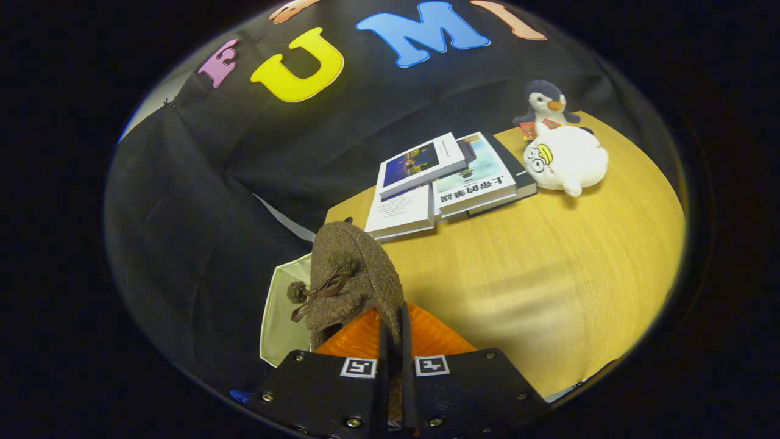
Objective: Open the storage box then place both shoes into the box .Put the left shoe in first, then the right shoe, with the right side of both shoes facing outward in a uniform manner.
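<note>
Books (448,180) stacked at upper centre of wooden table (548,274), spread overlapping, well beyond fingers. White plush toy (567,160) right of books, touching or just beside them; penguin plush (545,103) behind it near table's far edge. Pale open container (281,317) at lower left, beside table edge, partly behind shoe. Brown fuzzy shoe (356,274) at lower centre, long axis running up frame, pom-pom laces facing left. Gripper (395,341) fingers pressed nearly together, pinching shoe's edge.
</note>
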